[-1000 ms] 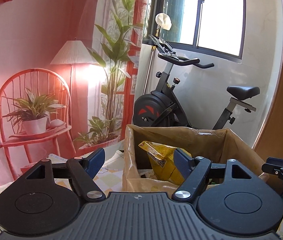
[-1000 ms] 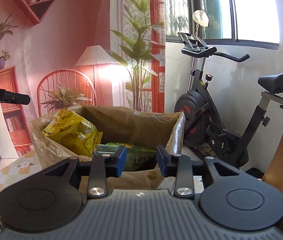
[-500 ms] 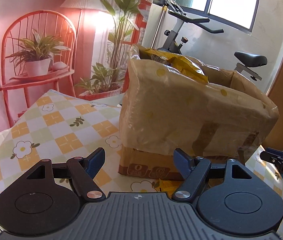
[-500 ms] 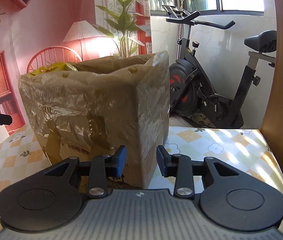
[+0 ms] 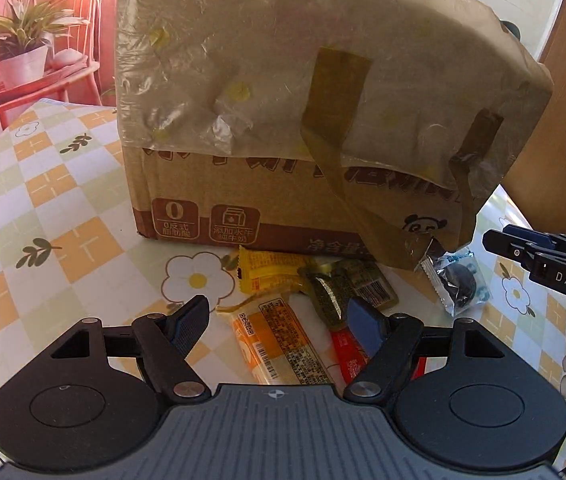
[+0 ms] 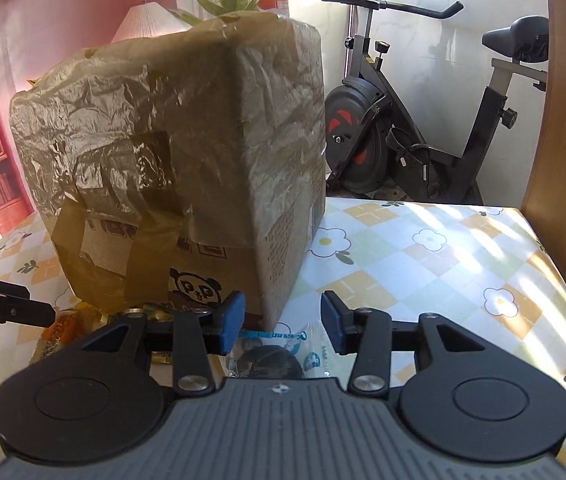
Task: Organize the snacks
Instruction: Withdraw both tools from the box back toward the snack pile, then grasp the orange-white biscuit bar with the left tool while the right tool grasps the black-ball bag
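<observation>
Both grippers have come down from above the open top of the cardboard box (image 5: pixel 267 184) to the level of the tabletop (image 5: pixel 55 216), so the wrist views, which a second ago looked into the box at the packets inside it, now look at its lined outer wall and at the loose snacks lying at its foot. This suggests that the collecting step is starting: the packets on the tabletop appear to be next for pick-up and transfer into the box. The left gripper (image 5: pixel 279 318) has its fingers spread wide with nothing clamped; an orange-and-white snack bar (image 5: pixel 279 344) lies on the tabletop between and below them, not touched by the pads. The right gripper (image 6: pixel 281 322) has its fingers opening at this moment; a clear packet with a dark round biscuit (image 6: pixel 271 354) lies below the gap, and no pad presses on it. Count in the left wrist view: one cardboard box, lined with one brownish plastic bag (image 5: pixel 323 60) folded over its rim; five loose packets in a cluster just in front of the box, namely one yellow packet (image 5: pixel 271 274), one orange-and-white snack bar, one dark gold-printed packet (image 5: pixel 343 288), one red packet (image 5: pixel 347 356) partly hidden behind the left gripper's finger, and the one clear biscuit packet at the box corner. Further packets may be hidden under the gripper bodies. Two grippers are present, one per hand.
</observation>
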`<action>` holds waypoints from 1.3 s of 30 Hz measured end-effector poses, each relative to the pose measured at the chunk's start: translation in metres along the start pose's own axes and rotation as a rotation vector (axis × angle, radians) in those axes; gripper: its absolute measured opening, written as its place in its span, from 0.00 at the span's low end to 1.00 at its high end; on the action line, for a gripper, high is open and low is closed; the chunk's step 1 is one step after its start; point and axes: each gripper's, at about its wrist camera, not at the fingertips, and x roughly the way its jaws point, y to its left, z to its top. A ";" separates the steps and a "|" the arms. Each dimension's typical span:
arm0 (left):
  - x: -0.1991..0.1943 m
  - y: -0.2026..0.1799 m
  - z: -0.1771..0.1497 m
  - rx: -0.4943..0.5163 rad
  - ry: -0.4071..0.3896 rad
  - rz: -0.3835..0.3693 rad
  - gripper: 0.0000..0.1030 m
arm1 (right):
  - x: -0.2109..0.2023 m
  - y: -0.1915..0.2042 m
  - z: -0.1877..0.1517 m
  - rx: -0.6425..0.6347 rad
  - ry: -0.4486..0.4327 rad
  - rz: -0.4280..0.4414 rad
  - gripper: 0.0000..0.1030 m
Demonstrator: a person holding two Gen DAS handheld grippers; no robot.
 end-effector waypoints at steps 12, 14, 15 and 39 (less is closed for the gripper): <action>0.021 -0.019 -0.015 0.053 0.056 0.051 0.76 | 0.019 -0.002 -0.009 -0.017 0.068 0.006 0.70; 0.024 -0.019 -0.018 0.063 0.069 0.060 0.76 | 0.026 0.000 -0.010 -0.027 0.085 0.007 0.73; 0.025 -0.019 -0.019 0.070 0.077 0.064 0.75 | 0.029 0.001 -0.011 -0.034 0.098 0.008 0.74; 0.001 0.065 -0.026 -0.019 0.042 0.139 0.37 | 0.063 0.011 -0.025 -0.112 0.232 0.032 0.62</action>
